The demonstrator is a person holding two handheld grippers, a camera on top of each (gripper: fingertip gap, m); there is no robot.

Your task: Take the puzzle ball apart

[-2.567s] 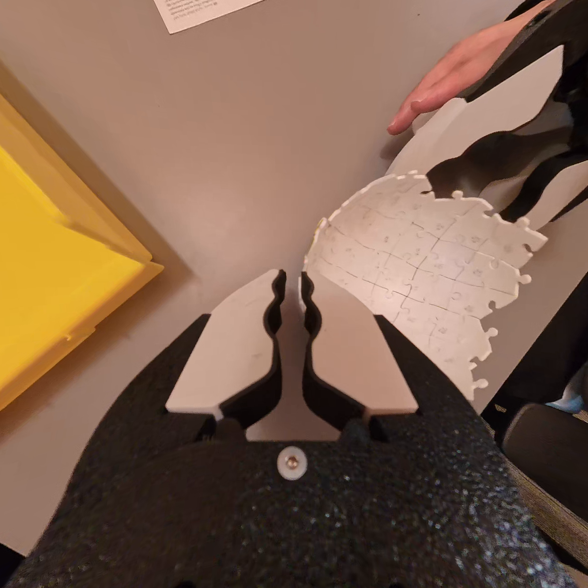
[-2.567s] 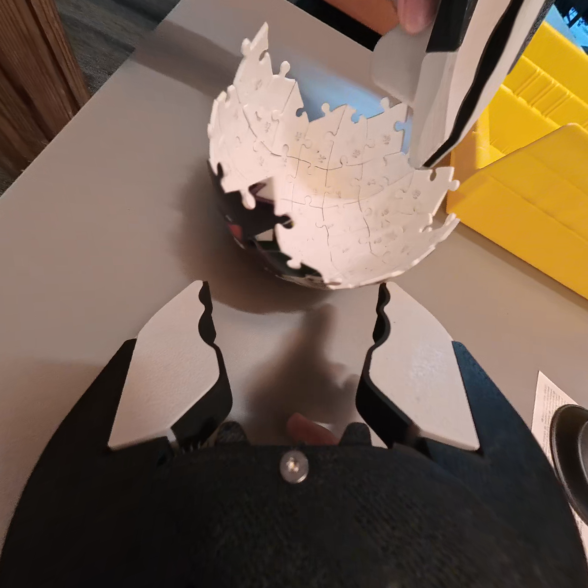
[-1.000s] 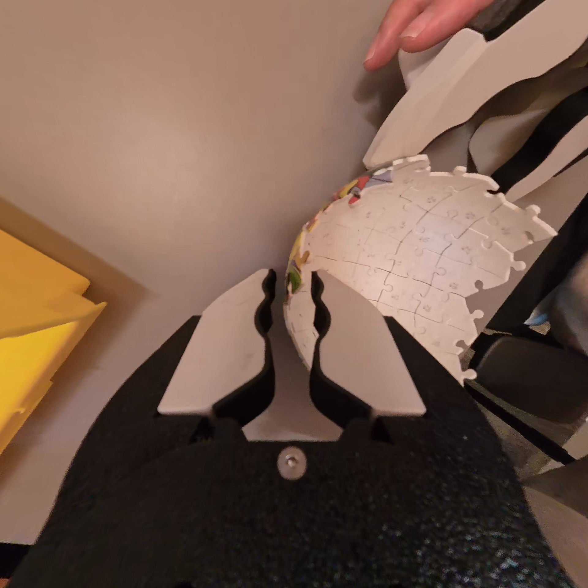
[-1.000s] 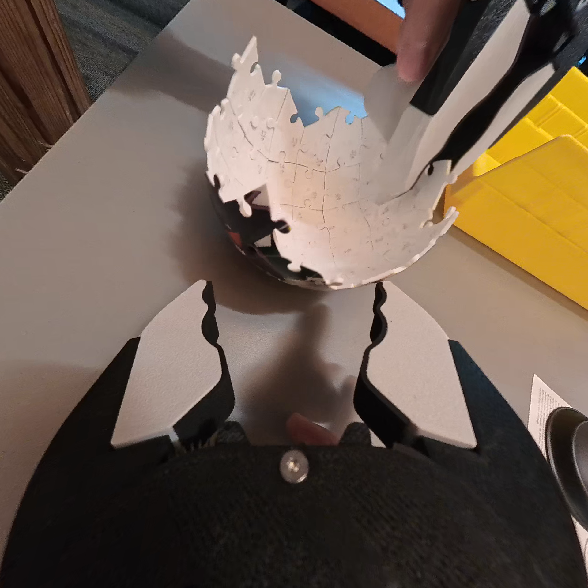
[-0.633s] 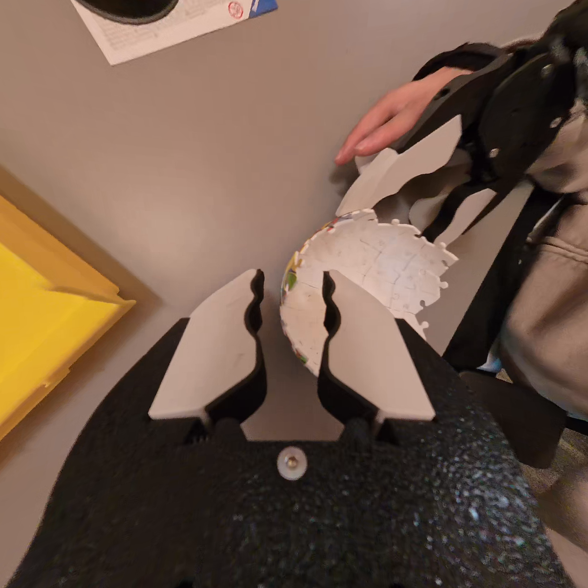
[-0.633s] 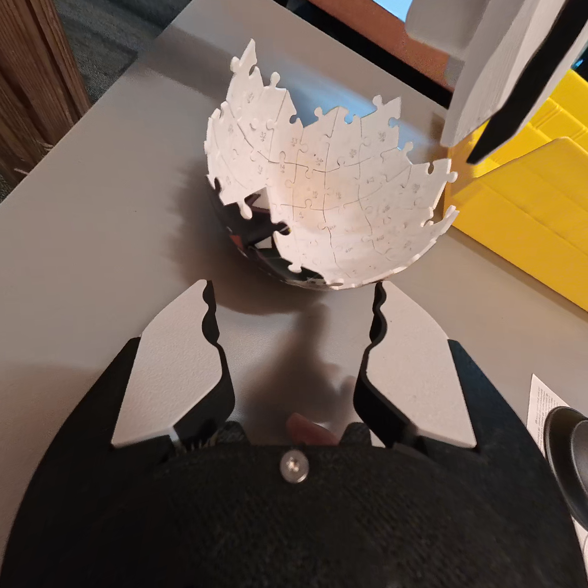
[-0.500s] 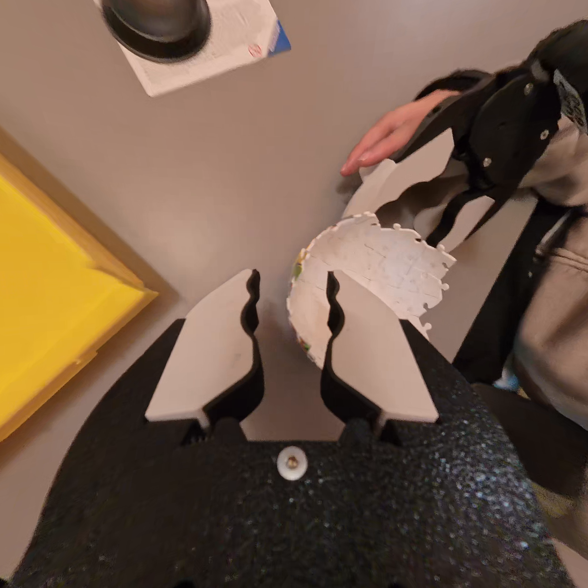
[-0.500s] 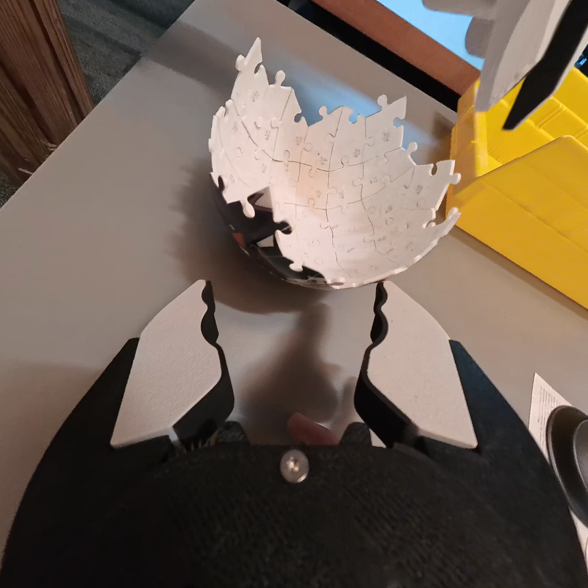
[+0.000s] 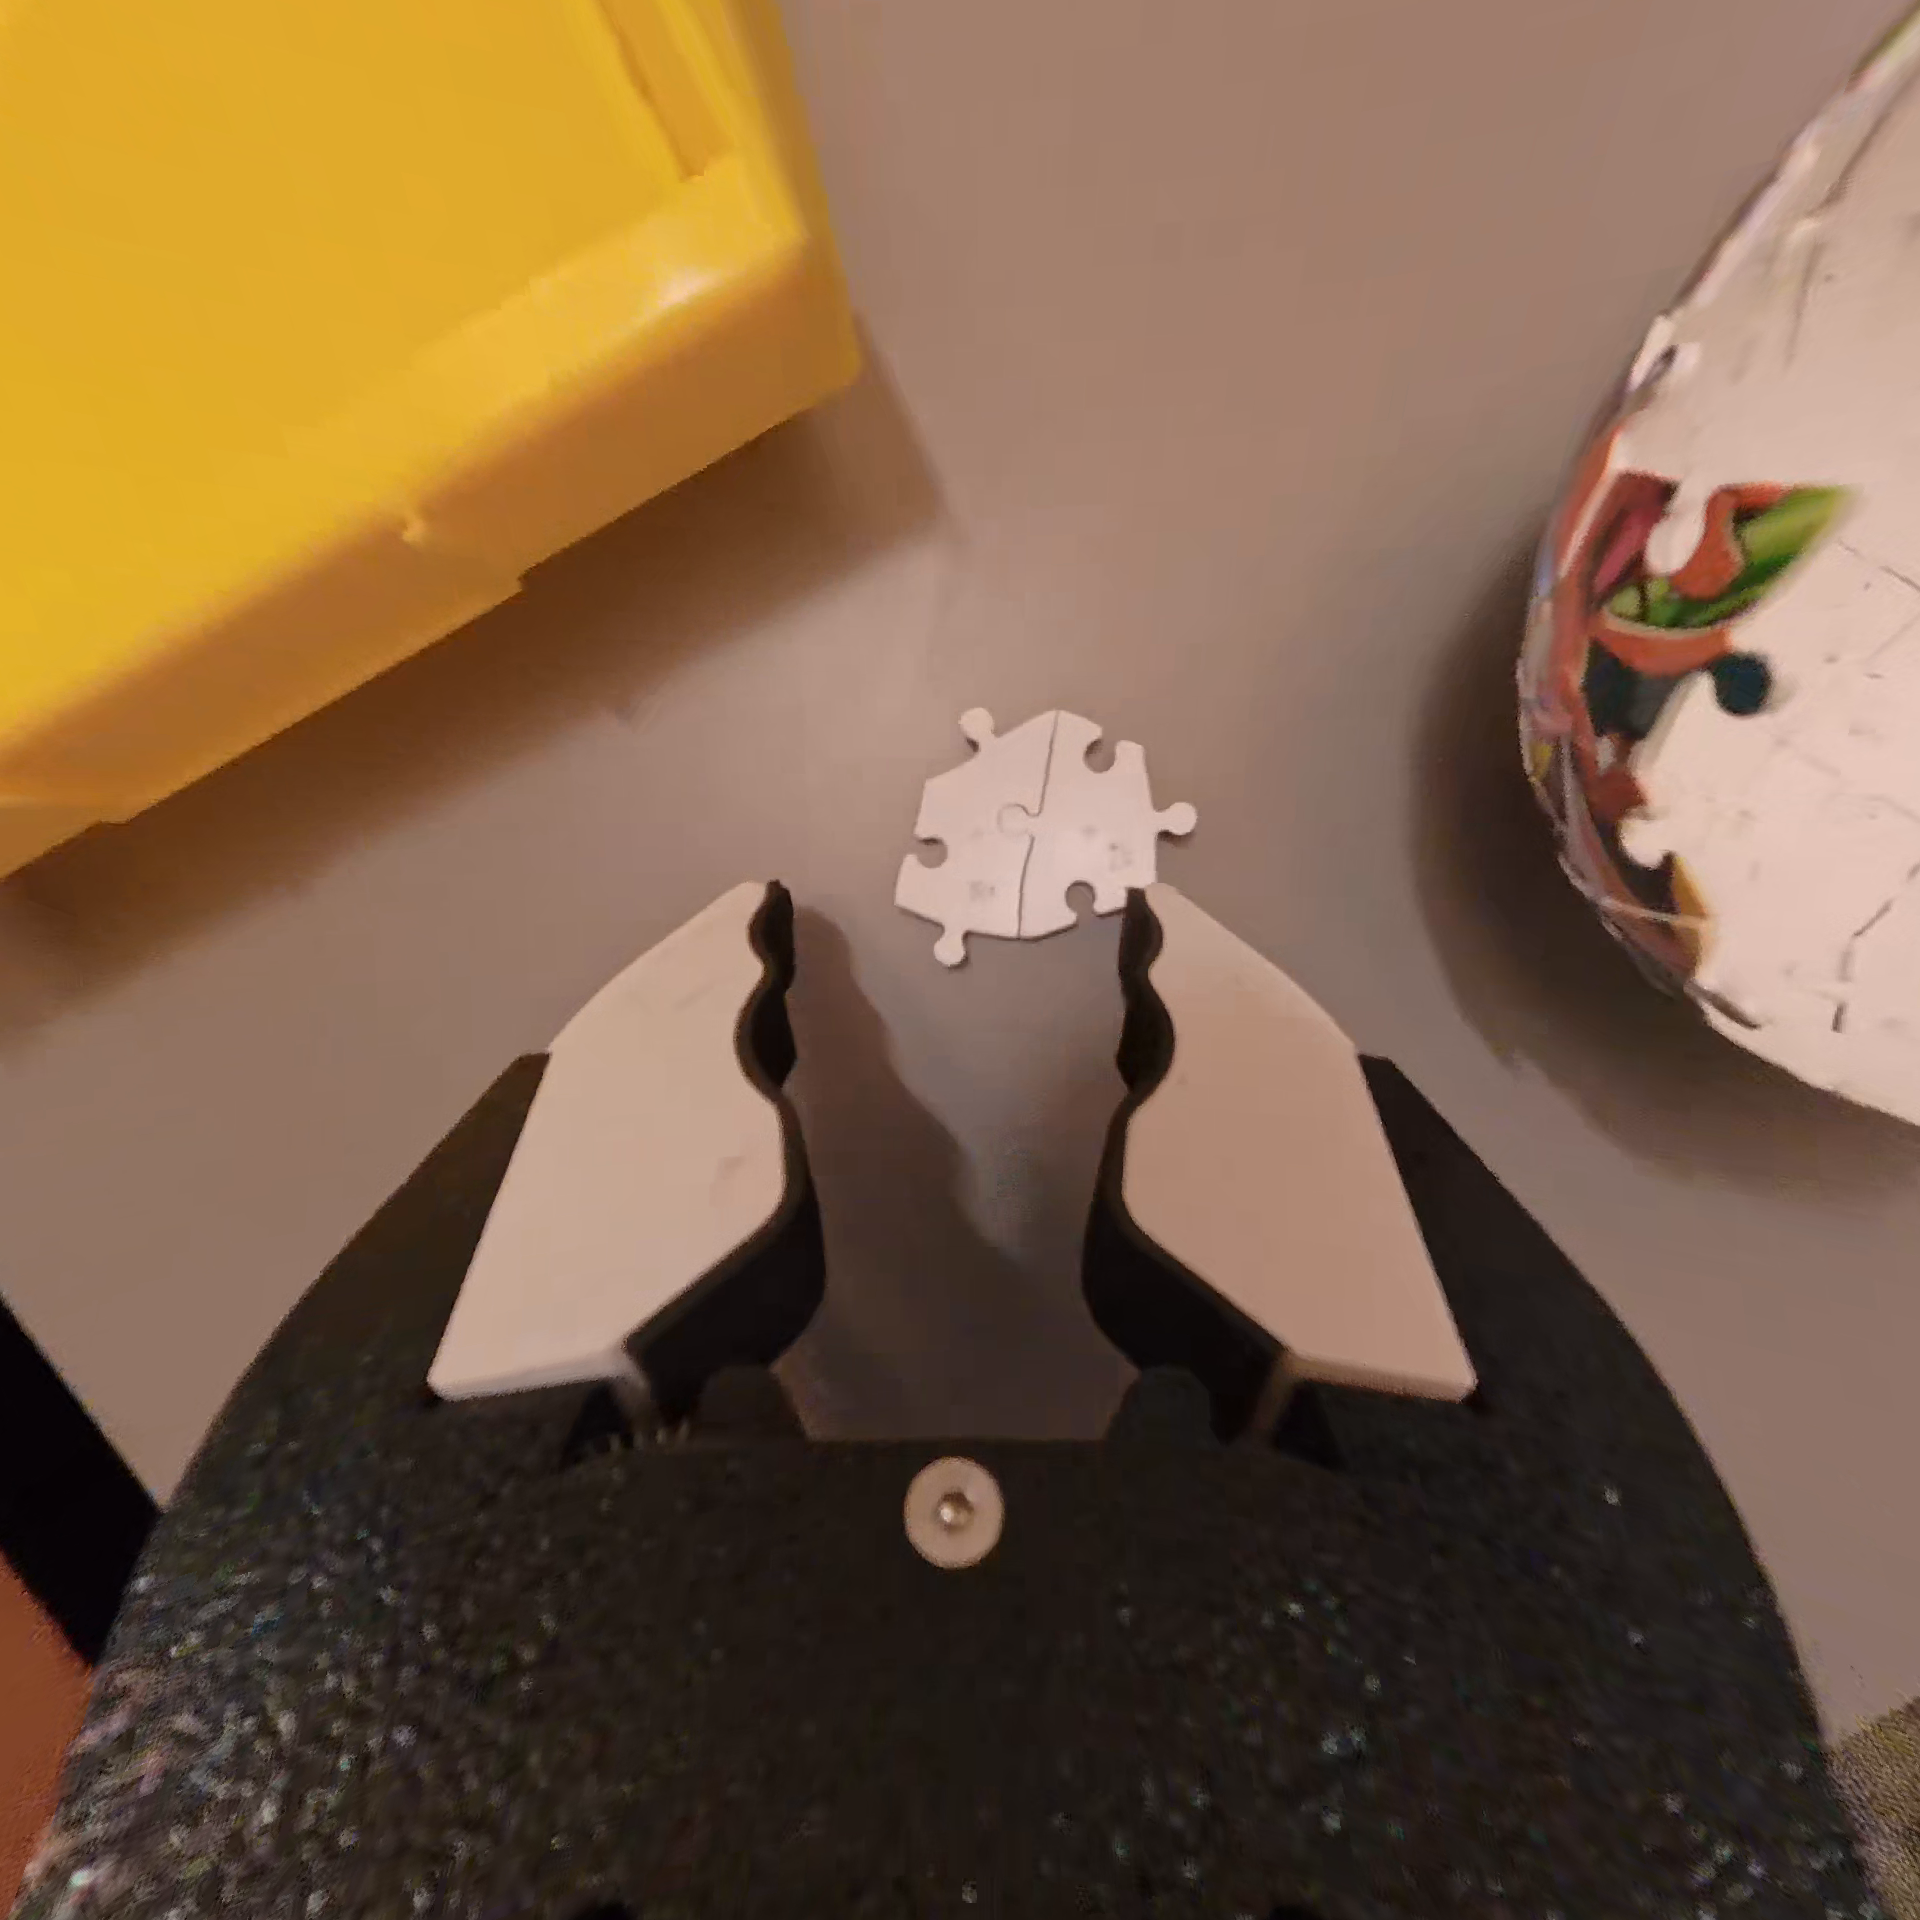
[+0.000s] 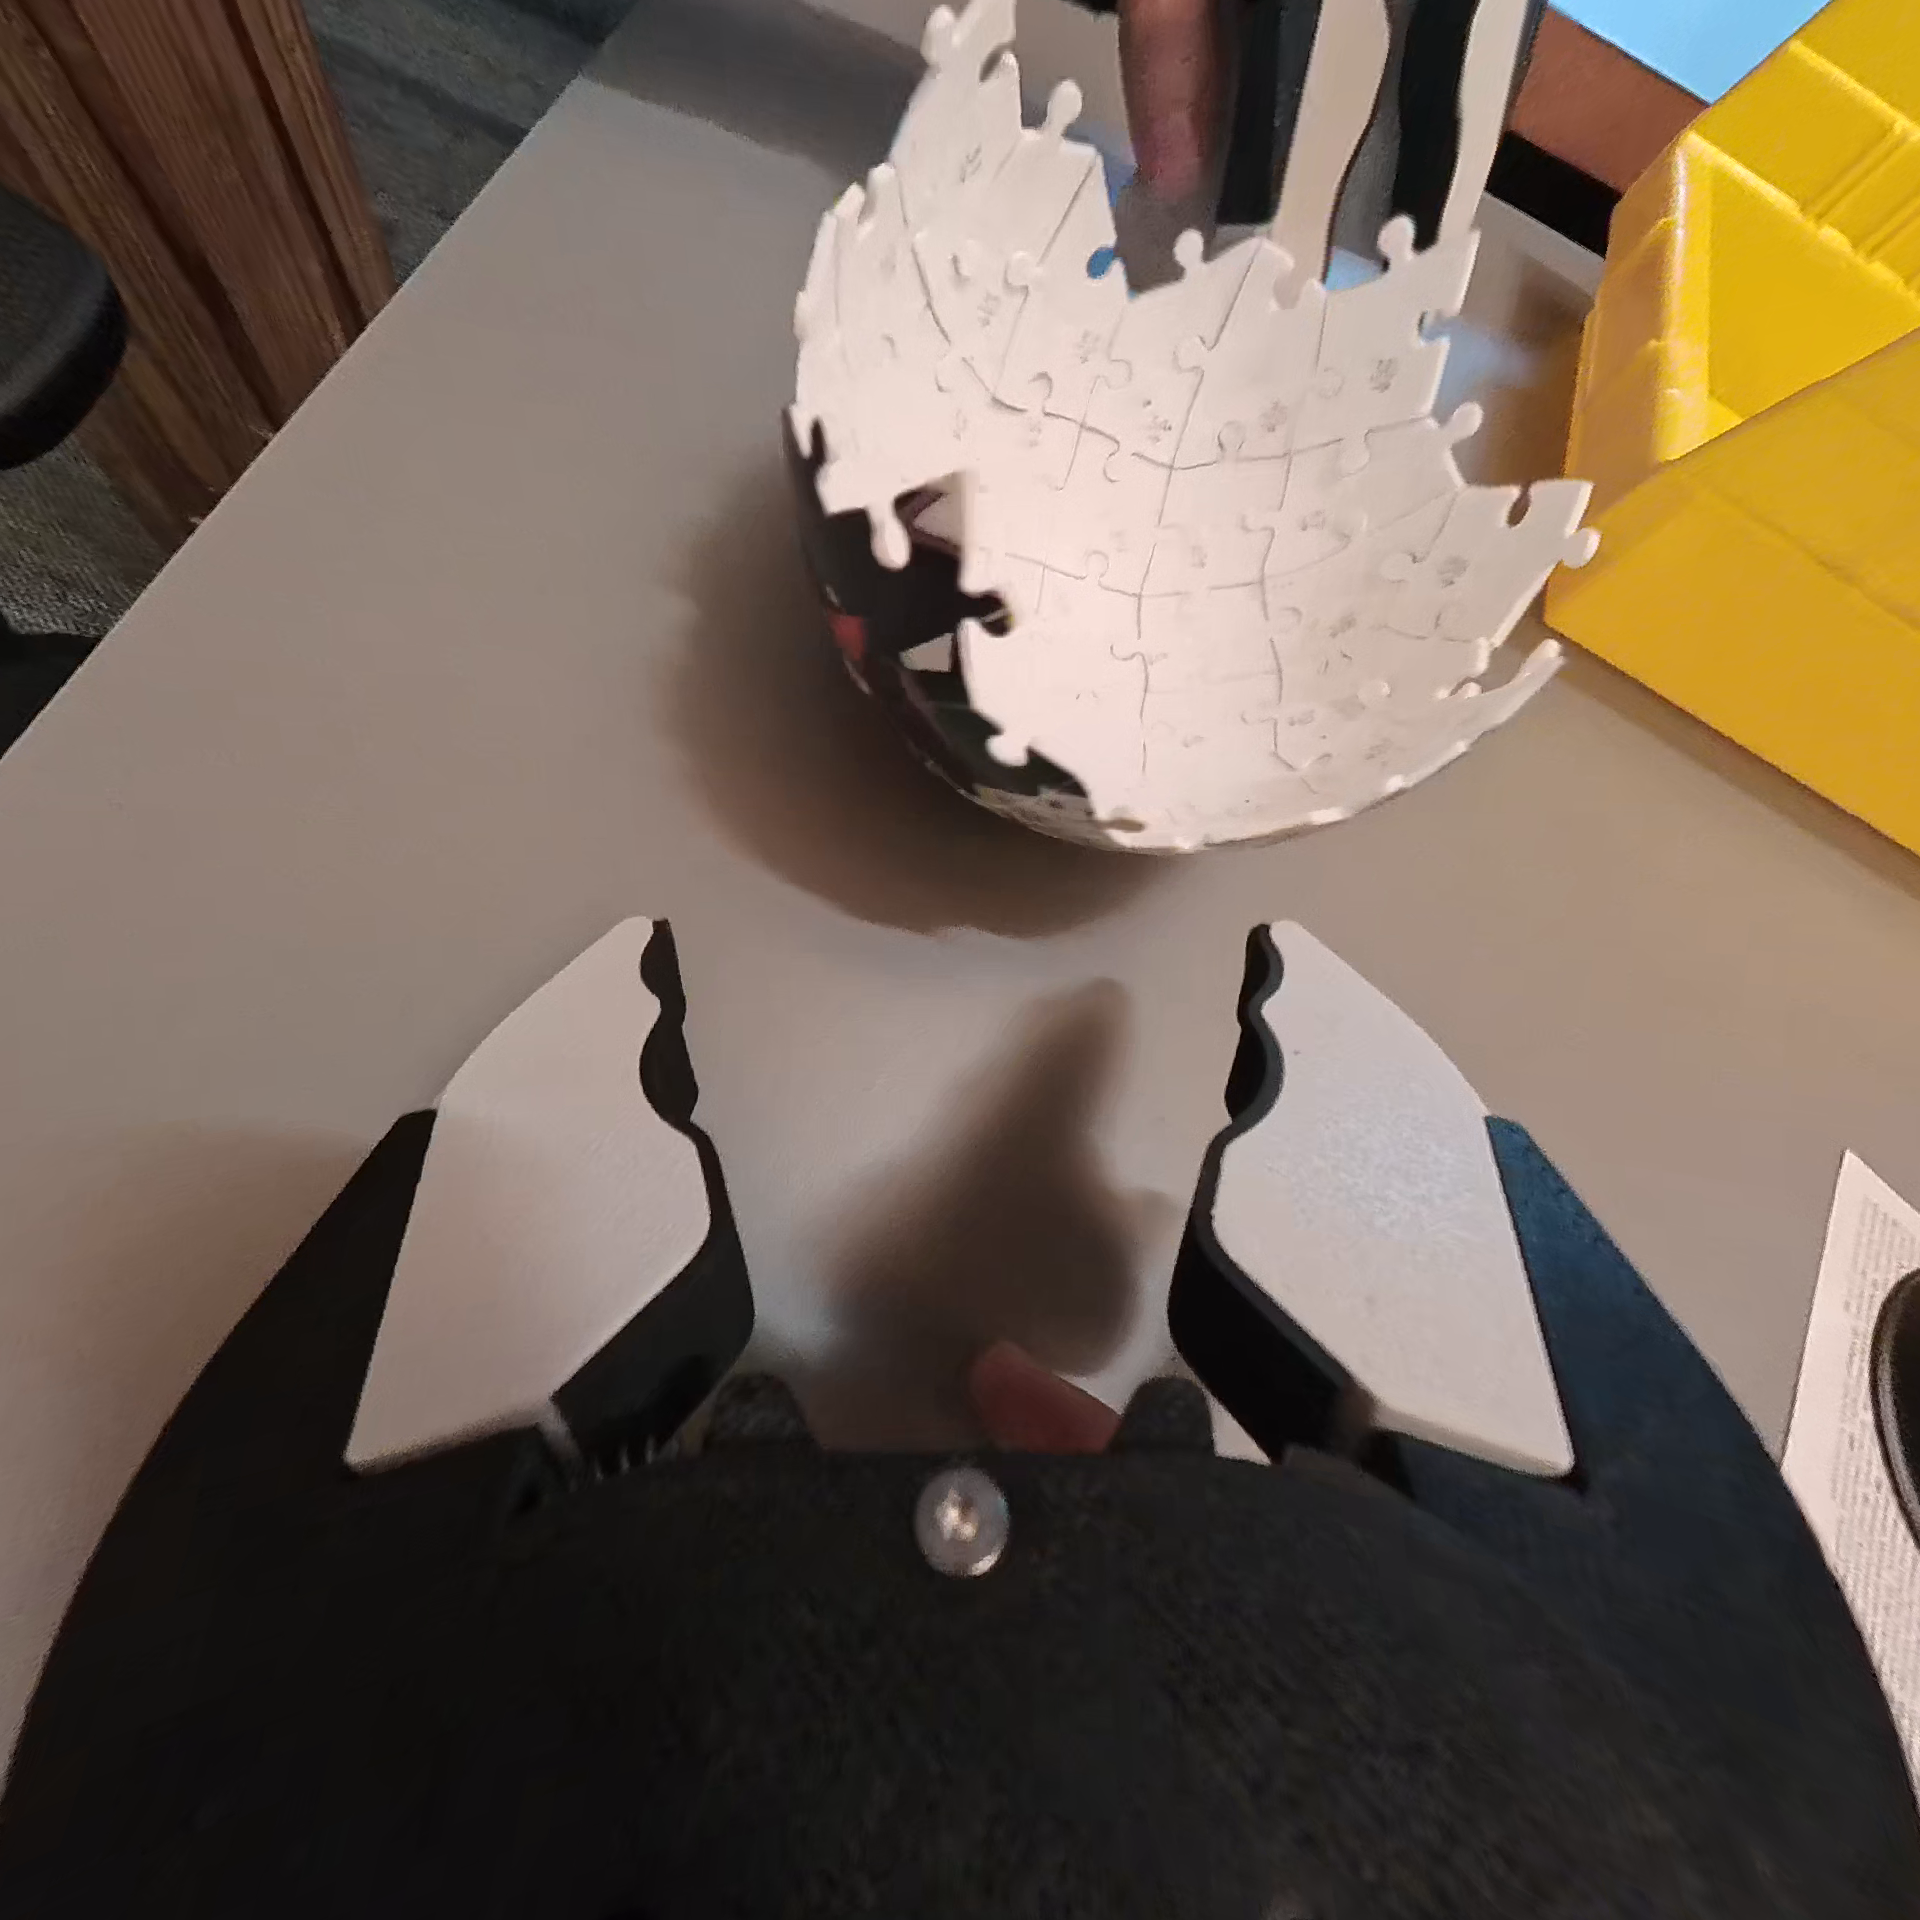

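Puzzle ball [image 10: 1195,540] sits on the grey table [image 10: 364,623] as an open half shell, white inside, printed colours outside, just beside the yellow bin [image 10: 1766,499]; two joined white pieces [image 9: 1034,831] lie flat on the table before the left gripper [image 9: 951,904], whose fingers are spread and hold nothing; the right gripper [image 10: 961,935] is also spread wide and empty, near the shell.

L claw [image 9: 954,904] points down, jaws apart w/ a moderate gap, nothing between them. R claw [image 10: 961,940] angled fwd and down, jaws spread wide, empty. A fingertip [image 10: 1023,1397] shows at the base of R claw between the jaws.
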